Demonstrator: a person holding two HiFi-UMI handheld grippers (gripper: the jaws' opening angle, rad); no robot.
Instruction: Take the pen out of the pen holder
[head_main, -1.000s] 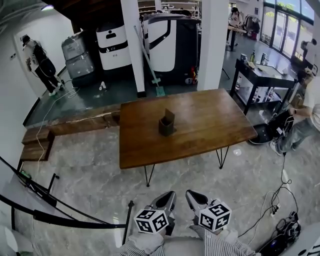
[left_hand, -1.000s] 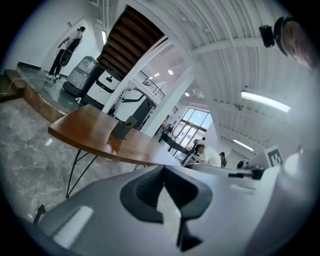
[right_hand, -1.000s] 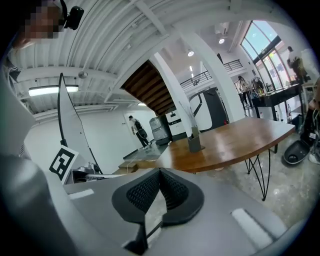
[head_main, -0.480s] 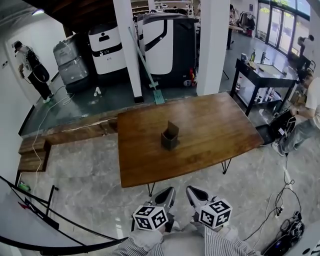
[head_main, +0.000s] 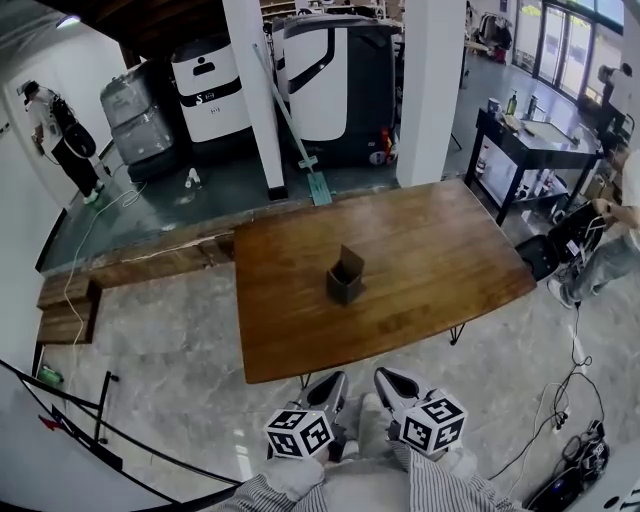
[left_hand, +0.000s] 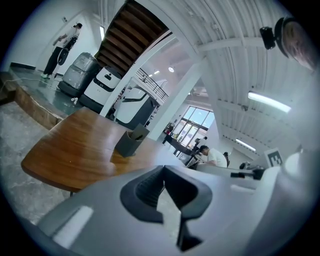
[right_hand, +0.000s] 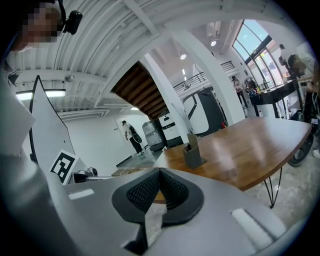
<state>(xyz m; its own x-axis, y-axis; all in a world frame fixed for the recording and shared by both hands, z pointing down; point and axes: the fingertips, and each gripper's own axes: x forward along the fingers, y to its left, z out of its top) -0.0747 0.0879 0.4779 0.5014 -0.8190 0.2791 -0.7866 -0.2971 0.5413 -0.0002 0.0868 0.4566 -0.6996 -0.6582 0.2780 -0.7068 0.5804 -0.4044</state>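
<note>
Left gripper (head_main: 333, 383) and right gripper (head_main: 386, 380) were both clenched on nothing, hanging just off the table (head_main: 450, 250) edge, presumably because the pen holder (head_main: 345, 277) sat mid-table, out of reach.

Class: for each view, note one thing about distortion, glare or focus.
Head view: fisheye bows the table edges and the pillars. Left gripper view: dark round vignette; the shut left tongs loom large and soft. Right gripper view: same vignette; window light sheens the table; the pen holder looks sharp.
</note>
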